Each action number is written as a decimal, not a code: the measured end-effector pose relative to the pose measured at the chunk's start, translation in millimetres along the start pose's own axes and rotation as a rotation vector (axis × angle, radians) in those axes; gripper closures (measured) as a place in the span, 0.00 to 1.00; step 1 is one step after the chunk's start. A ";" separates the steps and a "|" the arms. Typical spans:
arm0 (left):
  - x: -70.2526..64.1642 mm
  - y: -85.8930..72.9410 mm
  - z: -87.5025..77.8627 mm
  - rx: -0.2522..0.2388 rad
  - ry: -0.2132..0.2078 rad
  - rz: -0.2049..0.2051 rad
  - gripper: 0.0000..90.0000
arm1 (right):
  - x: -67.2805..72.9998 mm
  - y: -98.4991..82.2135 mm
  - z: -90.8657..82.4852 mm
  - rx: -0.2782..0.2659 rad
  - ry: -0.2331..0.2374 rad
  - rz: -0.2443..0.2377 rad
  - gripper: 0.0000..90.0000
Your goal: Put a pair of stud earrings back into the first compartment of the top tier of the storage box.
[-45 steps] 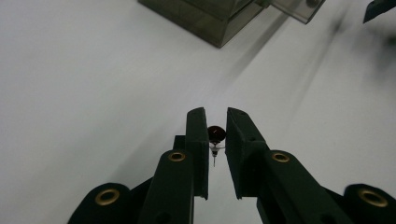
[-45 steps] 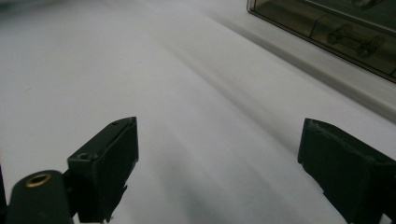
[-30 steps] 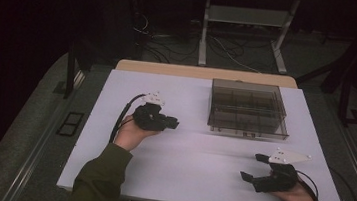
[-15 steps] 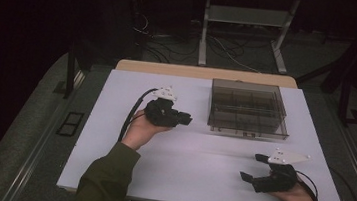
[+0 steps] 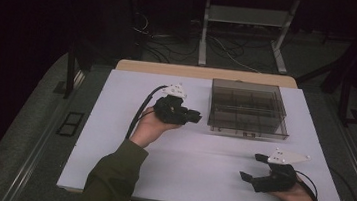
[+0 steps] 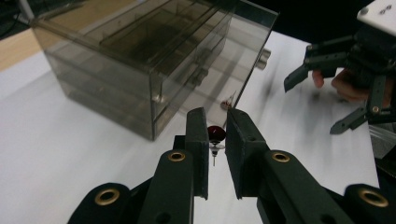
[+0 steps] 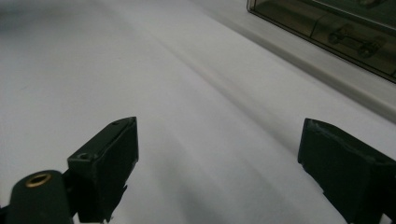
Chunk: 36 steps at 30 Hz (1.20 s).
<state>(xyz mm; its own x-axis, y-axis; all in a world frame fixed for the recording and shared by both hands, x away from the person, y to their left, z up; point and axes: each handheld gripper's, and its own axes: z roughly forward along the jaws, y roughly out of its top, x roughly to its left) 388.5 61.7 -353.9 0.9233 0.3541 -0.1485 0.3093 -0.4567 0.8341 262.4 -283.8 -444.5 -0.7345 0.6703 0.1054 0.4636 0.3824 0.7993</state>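
Note:
A smoky clear plastic drawer box (image 5: 248,108) stands at the back right of the white table (image 5: 113,124). My left gripper (image 5: 196,116) hovers just left of it, its jaws pointing at the box's near corner (image 6: 154,100). That gripper (image 6: 217,116) is shut on a small dark red bead with a thin metal pin (image 6: 215,135). My right gripper (image 5: 252,167) rests near the table's front right, open with nothing between its jaws (image 7: 219,140). In the left gripper view it appears again as the right gripper (image 6: 314,106), beyond the box.
The box has a small round knob (image 6: 264,58) on its front face. A wooden strip (image 5: 204,73) borders the table's far edge. Cables (image 5: 137,111) trail from both grippers. Metal stand legs (image 5: 204,33) and floor cables lie behind the table.
My left hand has carried its gripper rightward and slightly up, closer to the box. The right gripper has stayed where it was.

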 end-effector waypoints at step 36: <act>1.1 22.7 70.9 0.043 -0.057 0.014 0.80 | 0.4 0.5 -0.9 -0.012 0.009 0.001 0.13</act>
<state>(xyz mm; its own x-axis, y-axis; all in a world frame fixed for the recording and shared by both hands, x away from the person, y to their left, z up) 412.7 -6.1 -372.8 0.9387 0.3012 -0.1677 0.3045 -0.4966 0.8128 261.9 -284.0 -443.6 -0.7384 0.6650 0.1118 0.4588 0.3739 0.8060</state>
